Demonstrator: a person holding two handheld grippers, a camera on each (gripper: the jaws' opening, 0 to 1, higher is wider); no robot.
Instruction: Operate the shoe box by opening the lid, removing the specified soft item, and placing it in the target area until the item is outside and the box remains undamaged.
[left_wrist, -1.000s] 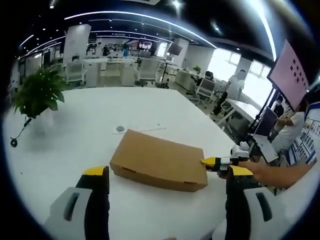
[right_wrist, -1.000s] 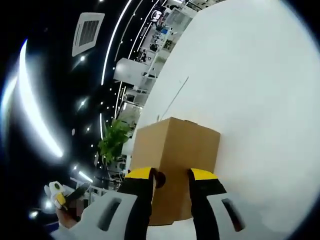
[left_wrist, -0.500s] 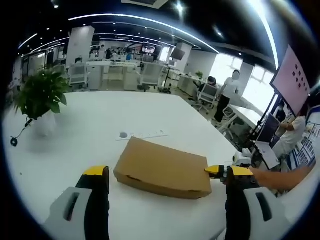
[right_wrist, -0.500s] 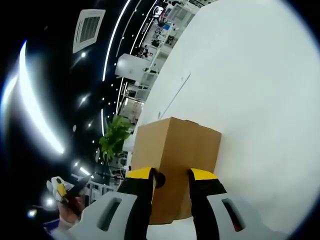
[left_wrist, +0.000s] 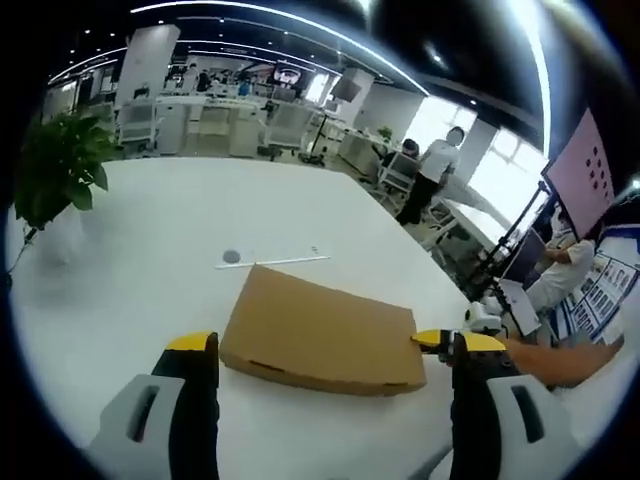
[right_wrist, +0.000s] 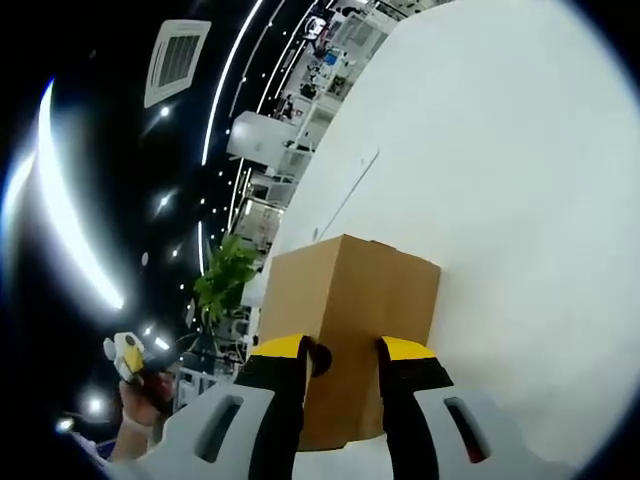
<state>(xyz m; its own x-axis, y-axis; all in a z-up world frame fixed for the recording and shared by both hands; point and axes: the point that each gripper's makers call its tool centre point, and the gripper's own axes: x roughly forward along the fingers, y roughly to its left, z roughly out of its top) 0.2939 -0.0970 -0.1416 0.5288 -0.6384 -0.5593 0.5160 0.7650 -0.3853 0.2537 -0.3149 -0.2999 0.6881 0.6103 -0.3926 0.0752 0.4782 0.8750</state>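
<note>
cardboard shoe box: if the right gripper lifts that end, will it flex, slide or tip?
The shoe box lies flat and low, so tipping looks unlikely. Its thin cardboard lid may flex where the right gripper pinches its end. It would probably slide on the smooth white table.

Bright overhead strip lights (left_wrist: 300, 20), window glare, strong fisheye edge warping.

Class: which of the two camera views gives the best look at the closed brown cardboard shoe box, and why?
The left gripper view: the closed brown cardboard shoe box lies whole on the white table, its lid top and long front side visible. The right gripper view shows the box end-on, its near edge between the right claw tips.
</note>
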